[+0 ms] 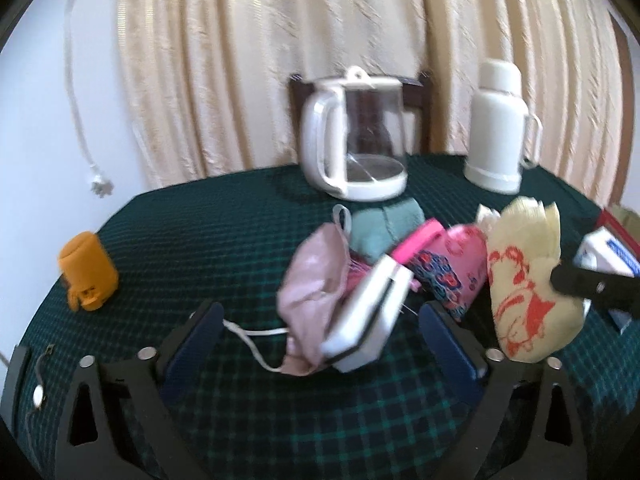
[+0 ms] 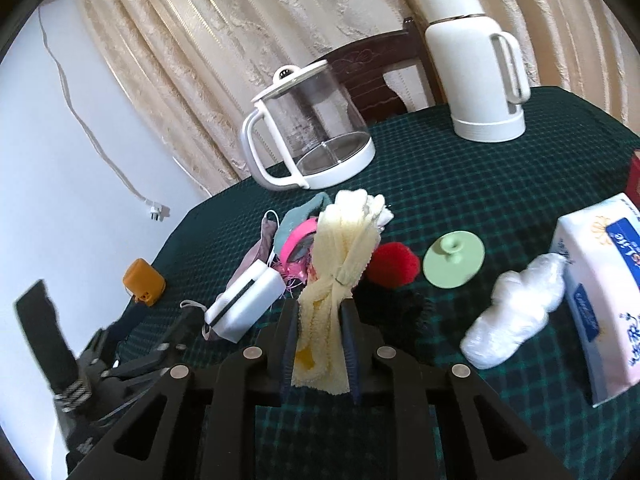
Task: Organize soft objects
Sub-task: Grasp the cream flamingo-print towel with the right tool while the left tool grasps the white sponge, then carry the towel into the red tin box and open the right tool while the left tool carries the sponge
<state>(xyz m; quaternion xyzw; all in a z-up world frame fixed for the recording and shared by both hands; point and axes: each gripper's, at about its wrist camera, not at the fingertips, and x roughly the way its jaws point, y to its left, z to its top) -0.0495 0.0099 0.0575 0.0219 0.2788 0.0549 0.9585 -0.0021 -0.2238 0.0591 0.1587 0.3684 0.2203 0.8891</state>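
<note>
My right gripper (image 2: 320, 320) is shut on a pale yellow cloth (image 2: 340, 256) with an orange print, held up above the table; the cloth also shows in the left wrist view (image 1: 520, 280). My left gripper (image 1: 320, 320) is open, its jaws either side of a white sponge block (image 1: 360, 320) and a pink face mask (image 1: 316, 280). Behind them lie a teal cloth (image 1: 380, 224) and a pink patterned pouch (image 1: 448, 264). A red pom-pom (image 2: 394, 264) and a black fuzzy item (image 2: 400, 308) lie right of the yellow cloth.
A glass kettle (image 1: 356, 136) and a white thermos (image 1: 500, 128) stand at the back of the green checked table (image 1: 200, 232). An orange roll (image 1: 88, 268) lies left. A tissue box (image 2: 600, 292), a white plastic bundle (image 2: 516, 316) and a green lid (image 2: 454, 258) lie right.
</note>
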